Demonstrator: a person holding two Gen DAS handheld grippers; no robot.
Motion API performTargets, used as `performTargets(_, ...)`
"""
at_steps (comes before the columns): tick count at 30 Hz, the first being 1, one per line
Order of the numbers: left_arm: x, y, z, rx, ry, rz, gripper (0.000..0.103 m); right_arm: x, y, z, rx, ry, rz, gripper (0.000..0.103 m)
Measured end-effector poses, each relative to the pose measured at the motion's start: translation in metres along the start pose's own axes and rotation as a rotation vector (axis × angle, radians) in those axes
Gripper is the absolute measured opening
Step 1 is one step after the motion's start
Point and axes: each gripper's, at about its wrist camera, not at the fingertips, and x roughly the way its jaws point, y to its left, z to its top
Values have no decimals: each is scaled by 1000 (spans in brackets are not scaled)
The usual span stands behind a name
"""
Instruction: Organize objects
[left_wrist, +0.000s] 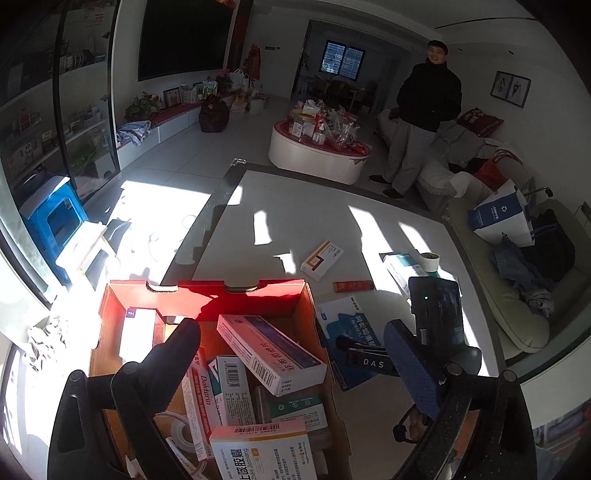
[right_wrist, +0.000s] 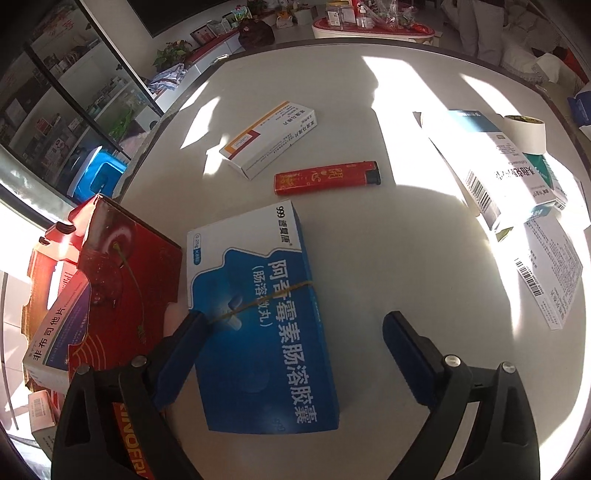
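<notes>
A red cardboard box (left_wrist: 207, 299) sits at the table's near left and holds several medicine boxes (left_wrist: 269, 354). My left gripper (left_wrist: 291, 343) is open and empty above it. A blue medicine box with a rubber band (right_wrist: 266, 317) lies flat beside the red box (right_wrist: 125, 280). My right gripper (right_wrist: 295, 328) is open, its fingers either side of the blue box, not gripping. The blue box (left_wrist: 351, 332) and the right gripper's body (left_wrist: 436, 310) show in the left wrist view.
On the white table (right_wrist: 369, 240) lie a white and orange medicine box (right_wrist: 269, 140), a red lighter (right_wrist: 327, 178), more medicine boxes (right_wrist: 495, 166) and a tape roll (right_wrist: 526, 133) at the right. A person (left_wrist: 424, 110) stands by the sofa beyond the table.
</notes>
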Motion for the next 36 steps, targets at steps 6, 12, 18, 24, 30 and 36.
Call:
performTargets(6, 23, -27, 44, 16, 5, -50, 102, 11, 27, -10, -142, 25, -108, 92)
performTargets(12, 103, -68, 84, 83, 106, -59, 103, -3, 5, -22, -183, -10, -204, 84)
performTargets(18, 219, -96, 88, 121, 305, 13, 103, -25, -45, -32, -150, -21, -215, 83)
performTargets(24, 286, -100, 72, 192, 410, 153, 100, -34, -69, -34, -149, -28, -194, 82)
performTargets(30, 311, -92, 61, 218, 484, 184, 99, -29, -61, -29, -175, -29, -194, 82)
performTargets(36, 319, -92, 48, 195, 507, 129, 96, -26, -63, -29, -186, -19, -195, 81)
